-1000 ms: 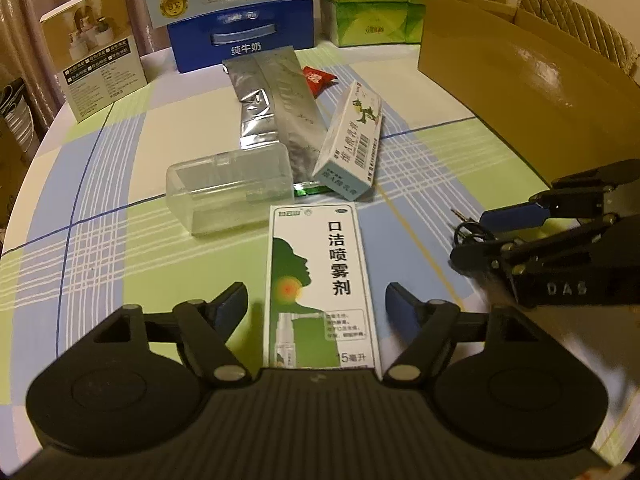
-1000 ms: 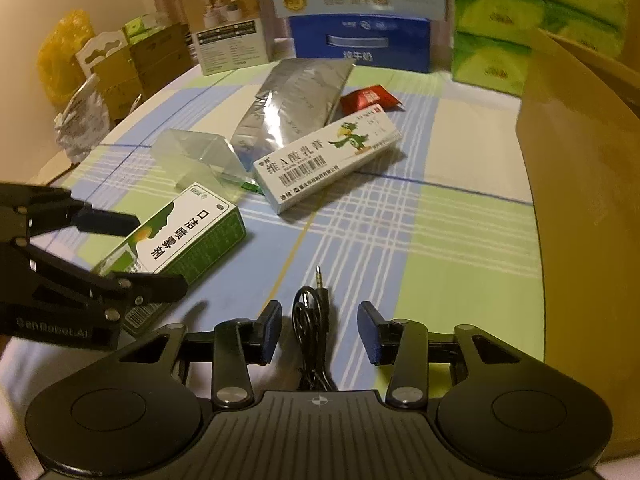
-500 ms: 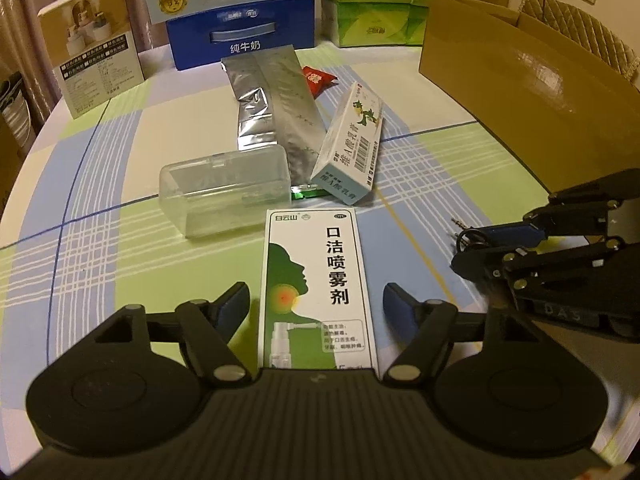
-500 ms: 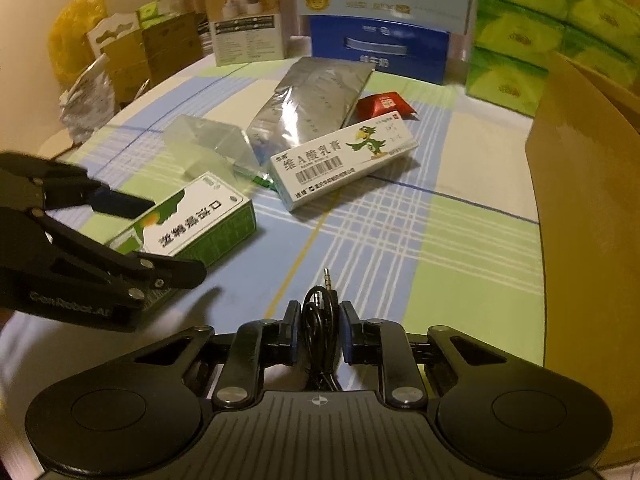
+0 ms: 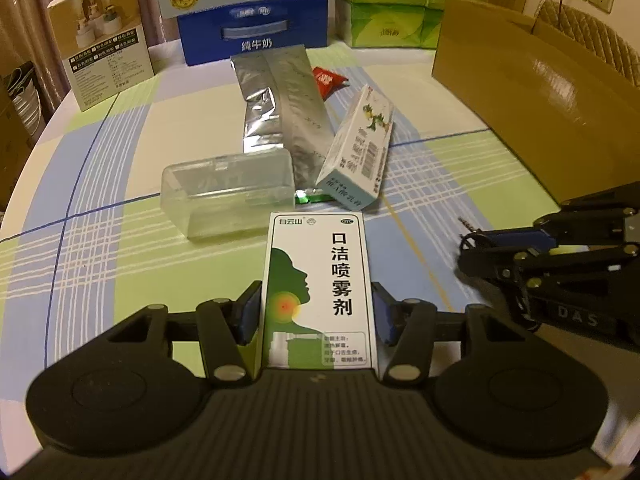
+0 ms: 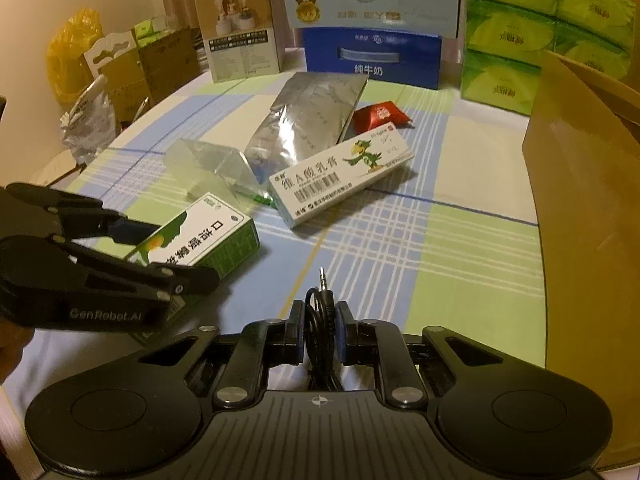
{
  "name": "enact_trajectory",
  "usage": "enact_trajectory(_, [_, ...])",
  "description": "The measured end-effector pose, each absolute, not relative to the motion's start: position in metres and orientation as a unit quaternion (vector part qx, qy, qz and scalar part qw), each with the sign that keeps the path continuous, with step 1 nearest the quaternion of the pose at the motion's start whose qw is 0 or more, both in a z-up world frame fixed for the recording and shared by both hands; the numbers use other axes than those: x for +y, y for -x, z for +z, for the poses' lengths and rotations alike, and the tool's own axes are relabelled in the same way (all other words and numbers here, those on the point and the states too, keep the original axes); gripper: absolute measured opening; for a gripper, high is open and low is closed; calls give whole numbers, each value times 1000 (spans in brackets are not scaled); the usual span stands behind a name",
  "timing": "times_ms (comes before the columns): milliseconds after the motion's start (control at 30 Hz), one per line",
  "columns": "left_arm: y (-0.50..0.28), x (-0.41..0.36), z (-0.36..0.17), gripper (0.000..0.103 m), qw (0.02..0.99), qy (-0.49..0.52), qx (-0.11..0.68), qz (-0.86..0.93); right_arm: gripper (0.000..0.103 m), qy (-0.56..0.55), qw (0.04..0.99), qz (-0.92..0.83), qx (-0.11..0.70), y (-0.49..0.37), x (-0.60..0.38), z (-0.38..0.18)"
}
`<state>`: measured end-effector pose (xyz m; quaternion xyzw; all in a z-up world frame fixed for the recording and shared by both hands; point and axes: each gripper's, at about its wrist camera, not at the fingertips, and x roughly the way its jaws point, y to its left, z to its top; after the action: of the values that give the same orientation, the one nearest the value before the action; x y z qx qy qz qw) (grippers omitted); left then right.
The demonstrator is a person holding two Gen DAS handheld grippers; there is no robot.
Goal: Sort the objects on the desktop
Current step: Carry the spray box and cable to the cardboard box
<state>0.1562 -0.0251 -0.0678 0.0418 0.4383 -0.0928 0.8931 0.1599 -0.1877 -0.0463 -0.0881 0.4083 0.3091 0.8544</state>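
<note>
The left gripper (image 5: 316, 316) is closing, its blue pads at the long sides of a green-and-white oral spray carton (image 5: 318, 288) lying flat on the checked tablecloth (image 5: 100, 200). At its three o'clock, the right gripper (image 6: 320, 330) is clamped on a coiled black audio cable (image 6: 322, 308). A clear plastic case (image 5: 228, 188) crowds twelve o'clock; bare cloth lies toward the tall brown cardboard box (image 6: 588, 220).
</note>
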Motion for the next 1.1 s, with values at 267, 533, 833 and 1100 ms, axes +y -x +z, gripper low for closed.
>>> enact_trajectory(267, [-148, -26, -54, 50, 902, -29, 421, -89, 11, 71, 862, 303, 400, -161, -192, -39])
enact_trajectory(533, [-142, -27, -43, 50, 907, -19, 411, -89, 11, 54, 873, 303, 379, -158, -192, -24])
enact_trajectory(833, [-124, -29, -37, 50, 907, -15, 413, -82, 11, 40, 879, 288, 377, -145, -199, -20])
enact_trajectory(1100, [-101, -46, -18, 50, 916, 3, 396, -72, 11, 16, 892, 261, 369, -118, -225, -8])
